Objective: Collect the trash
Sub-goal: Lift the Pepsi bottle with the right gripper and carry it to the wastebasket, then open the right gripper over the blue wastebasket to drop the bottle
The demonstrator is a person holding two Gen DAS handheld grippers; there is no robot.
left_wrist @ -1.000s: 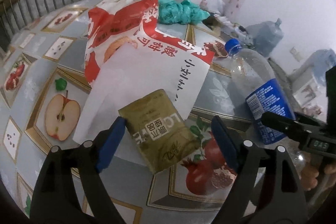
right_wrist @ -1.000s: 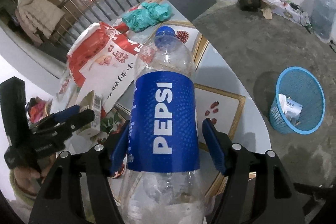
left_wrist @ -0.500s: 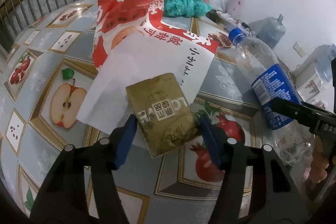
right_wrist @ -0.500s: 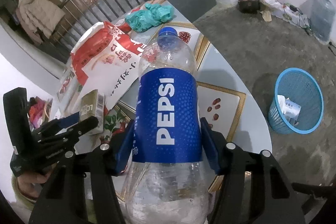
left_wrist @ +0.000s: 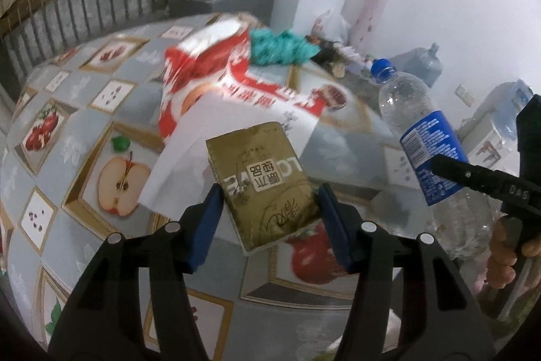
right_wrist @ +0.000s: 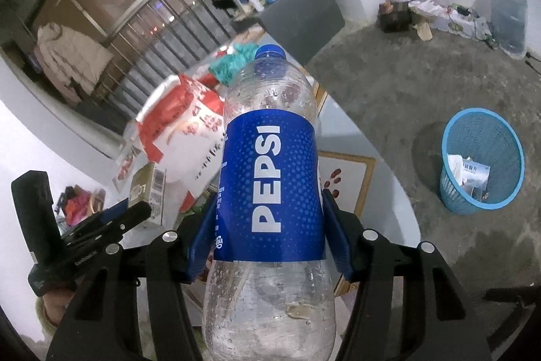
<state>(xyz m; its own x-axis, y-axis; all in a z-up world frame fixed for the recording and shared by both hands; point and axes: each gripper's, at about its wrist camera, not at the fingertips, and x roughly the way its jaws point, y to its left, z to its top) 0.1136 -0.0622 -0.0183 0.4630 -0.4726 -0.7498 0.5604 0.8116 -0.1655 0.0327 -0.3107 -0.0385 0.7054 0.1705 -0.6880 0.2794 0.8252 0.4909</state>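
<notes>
The left gripper (left_wrist: pixel 270 208) has now squeezed and lifted the gold box (left_wrist: pixel 262 181) off the counter (left_wrist: pixel 67 225), while the right gripper (right_wrist: pixel 270 239) hugs the Pepsi bottle (right_wrist: pixel 270 185), both ready for the blue basket (right_wrist: pixel 481 161).

Right hand-held gripper (right_wrist: pixel 268 230) clamps the Pepsi bottle (right_wrist: pixel 268 192) (blue cap up).

Two pieces of trash held above the table, basket on the floor to the right.

The left tongs (left_wrist: pixel 268 215) clamp the carton (left_wrist: pixel 263 181) over the table (left_wrist: pixel 67 225); behind it lies the printed bag (left_wrist: pixel 236 90), the crumpled bag (left_wrist: pixel 280 48) beyond that. To the right, the right tongs (right_wrist: pixel 268 237) clamp the bottle (right_wrist: pixel 270 185) at its label, cap away from the camera. The waste basket (right_wrist: pixel 481 158) stands on the floor (right_wrist: pixel 405 73), right of the table, with litter in it.
</notes>
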